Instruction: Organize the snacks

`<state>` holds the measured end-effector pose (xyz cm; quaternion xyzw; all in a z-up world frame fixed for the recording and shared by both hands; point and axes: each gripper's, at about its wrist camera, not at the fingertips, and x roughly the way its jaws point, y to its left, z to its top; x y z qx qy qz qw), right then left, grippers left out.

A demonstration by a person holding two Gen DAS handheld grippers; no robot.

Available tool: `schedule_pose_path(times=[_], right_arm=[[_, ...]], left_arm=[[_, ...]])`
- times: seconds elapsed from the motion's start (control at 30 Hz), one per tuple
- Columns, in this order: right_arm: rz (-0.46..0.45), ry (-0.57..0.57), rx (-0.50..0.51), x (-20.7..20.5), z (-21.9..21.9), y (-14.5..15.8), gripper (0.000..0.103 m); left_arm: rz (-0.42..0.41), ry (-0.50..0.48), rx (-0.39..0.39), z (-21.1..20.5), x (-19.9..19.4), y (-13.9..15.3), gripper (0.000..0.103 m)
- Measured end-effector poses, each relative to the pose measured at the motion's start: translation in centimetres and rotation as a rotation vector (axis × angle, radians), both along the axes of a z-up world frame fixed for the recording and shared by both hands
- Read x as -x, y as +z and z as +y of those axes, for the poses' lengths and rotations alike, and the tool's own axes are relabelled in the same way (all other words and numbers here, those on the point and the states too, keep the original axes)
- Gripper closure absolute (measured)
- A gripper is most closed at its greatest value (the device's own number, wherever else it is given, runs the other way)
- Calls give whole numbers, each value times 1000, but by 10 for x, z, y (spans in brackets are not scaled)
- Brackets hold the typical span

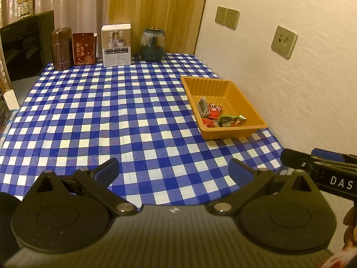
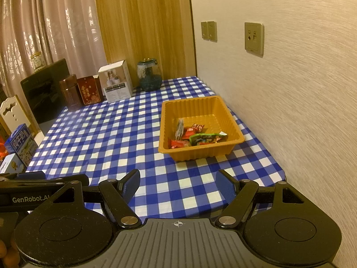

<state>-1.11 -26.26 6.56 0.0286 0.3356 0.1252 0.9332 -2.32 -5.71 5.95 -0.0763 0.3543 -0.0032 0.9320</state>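
Note:
An orange plastic tray sits on the blue-and-white checked tablecloth near the right wall; it also shows in the right wrist view. Inside lie several wrapped snacks: red packets, a green-edged packet and a grey-white one. My left gripper is open and empty, low over the table's near edge, well short of the tray. My right gripper is open and empty, also near the front edge, below the tray. The right gripper's body shows at the left view's right edge.
At the table's back stand a brown canister, a red box, a white box and a dark glass jar. A black appliance sits back left. A milk carton is off the left side. The wall runs along the right.

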Motion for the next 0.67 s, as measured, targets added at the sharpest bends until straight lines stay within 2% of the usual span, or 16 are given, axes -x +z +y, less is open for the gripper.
schedule_pose_path(times=[0.67], right_arm=[[4,-3,-1,-1,0,-3,28]], left_arm=[[-18,-20,11,8,0,0,0]])
